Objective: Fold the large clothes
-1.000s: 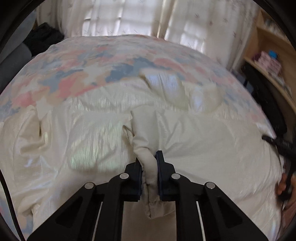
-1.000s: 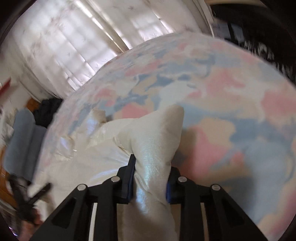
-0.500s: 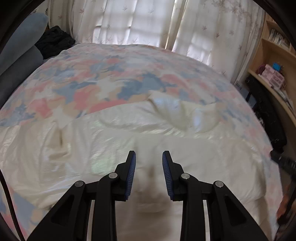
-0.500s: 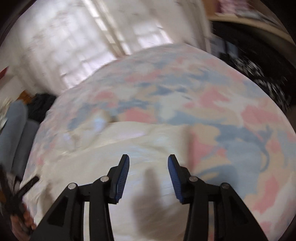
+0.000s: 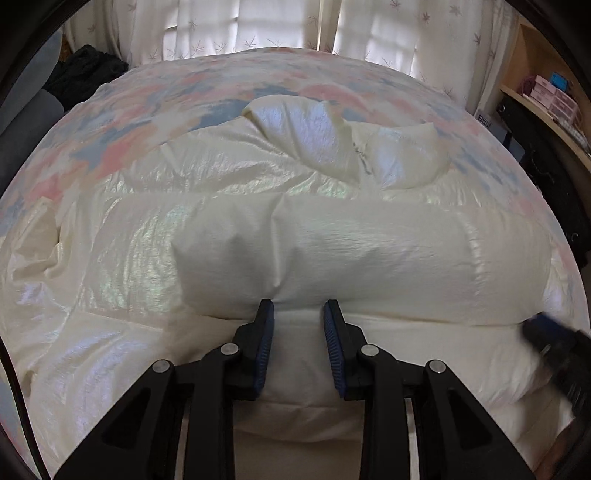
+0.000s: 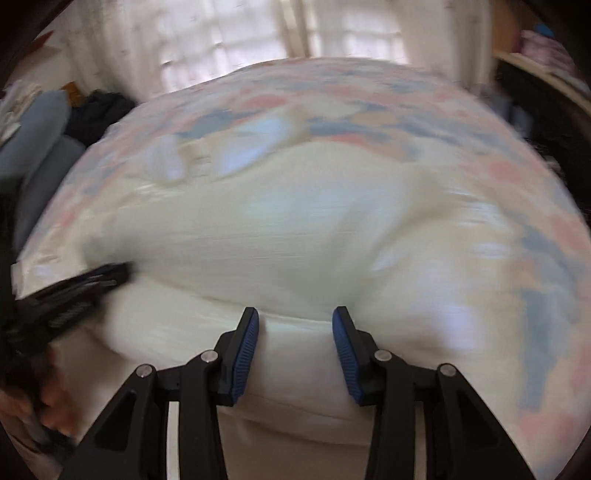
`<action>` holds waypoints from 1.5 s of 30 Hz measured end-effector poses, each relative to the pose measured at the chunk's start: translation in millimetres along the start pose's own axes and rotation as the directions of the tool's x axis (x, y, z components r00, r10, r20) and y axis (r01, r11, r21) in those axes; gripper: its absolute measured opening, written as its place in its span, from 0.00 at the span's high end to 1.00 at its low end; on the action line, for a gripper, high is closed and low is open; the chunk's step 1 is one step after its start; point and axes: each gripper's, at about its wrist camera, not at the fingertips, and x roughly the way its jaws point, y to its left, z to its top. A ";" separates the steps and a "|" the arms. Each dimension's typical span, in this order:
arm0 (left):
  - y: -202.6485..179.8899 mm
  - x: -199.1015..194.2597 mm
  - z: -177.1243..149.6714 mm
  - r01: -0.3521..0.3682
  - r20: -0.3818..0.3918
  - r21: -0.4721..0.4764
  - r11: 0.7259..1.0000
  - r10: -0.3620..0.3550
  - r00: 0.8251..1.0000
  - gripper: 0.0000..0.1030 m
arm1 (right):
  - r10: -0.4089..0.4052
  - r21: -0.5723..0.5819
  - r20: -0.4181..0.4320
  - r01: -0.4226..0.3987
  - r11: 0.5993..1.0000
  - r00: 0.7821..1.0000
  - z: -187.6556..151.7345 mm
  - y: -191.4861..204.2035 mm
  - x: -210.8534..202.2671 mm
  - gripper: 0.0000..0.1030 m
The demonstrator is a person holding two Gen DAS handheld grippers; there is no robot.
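Bed point(image 5: 122, 122) with pink/blue/cream patterned cover fills both views, white curtains point(image 5: 258, 26) at far end. Cream puffy jacket point(image 5: 332, 243) spread across near half of bed, shiny and wrinkled, a thick fold rolled across its middle, hood or collar bunched at far side point(image 5: 317, 136). Left gripper point(image 5: 298, 310) spread apart, 2 blue-padded fingers empty, tips at the near edge of the fold. Right gripper point(image 6: 294, 317) spread wider, empty, tips by the same fold; that view motion-blurred. Shelf point(image 5: 546, 92) far right, dark clothes point(image 5: 85, 70) far left.
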 end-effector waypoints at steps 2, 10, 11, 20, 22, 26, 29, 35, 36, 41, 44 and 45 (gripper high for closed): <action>4.5 -1.2 -0.4 0.009 -0.005 -0.005 1.000 -0.009 1.000 0.74 | -0.031 0.033 -0.012 0.031 0.999 0.999 -7.8 -31.6 0.1 0.65; 6.5 -12.5 7.6 0.002 -0.023 -0.001 1.000 -0.002 1.000 0.73 | -0.016 0.167 -0.046 0.024 0.986 0.999 -5.0 -78.6 -24.0 0.63; 7.0 -16.7 11.0 0.006 -0.019 -0.003 1.000 -0.006 1.000 0.73 | 0.005 0.173 -0.031 0.001 0.985 1.000 0.4 -75.9 -30.0 0.63; 6.1 -22.4 52.6 -0.006 0.034 -0.070 0.998 0.008 0.999 0.69 | 0.170 0.083 0.071 -0.175 0.981 0.983 71.2 9.3 -32.0 0.62; 2.3 -9.9 57.2 -0.018 0.014 -0.070 0.997 0.019 1.000 0.69 | 0.188 0.056 0.056 -0.191 0.980 0.981 78.1 27.2 -16.2 0.62; -3.9 10.1 58.8 -0.062 0.011 -0.038 0.997 0.062 0.998 0.69 | 0.147 0.014 -0.009 -0.147 0.989 0.989 79.8 45.7 27.5 0.62; -3.4 21.1 58.8 -0.072 0.013 -0.022 0.997 0.072 0.997 0.69 | 0.108 0.022 -0.031 -0.107 0.994 0.994 75.1 32.3 51.6 0.65; 7.3 30.9 57.9 -0.053 0.013 -0.028 0.998 0.053 0.998 0.69 | -0.014 0.072 0.024 0.012 0.997 1.000 67.2 -32.2 53.5 0.67; 8.9 31.3 57.6 -0.042 0.013 -0.030 0.999 0.043 0.999 0.69 | -0.021 0.085 0.026 0.019 0.996 0.999 66.1 -42.1 52.8 0.70; 9.0 31.0 54.4 -0.043 0.021 -0.021 0.999 0.044 0.999 0.69 | -0.071 0.159 0.019 0.067 0.985 0.997 59.4 -80.2 49.5 0.74; 8.0 29.3 54.5 -0.055 0.022 -0.014 0.998 0.055 0.998 0.69 | -0.085 0.159 0.006 0.083 0.984 0.996 58.4 -83.4 48.0 0.74; 7.8 27.3 55.0 -0.062 0.022 -0.011 0.998 0.062 0.998 0.69 | -0.096 0.152 0.003 0.095 0.984 0.995 59.0 -81.7 46.5 0.72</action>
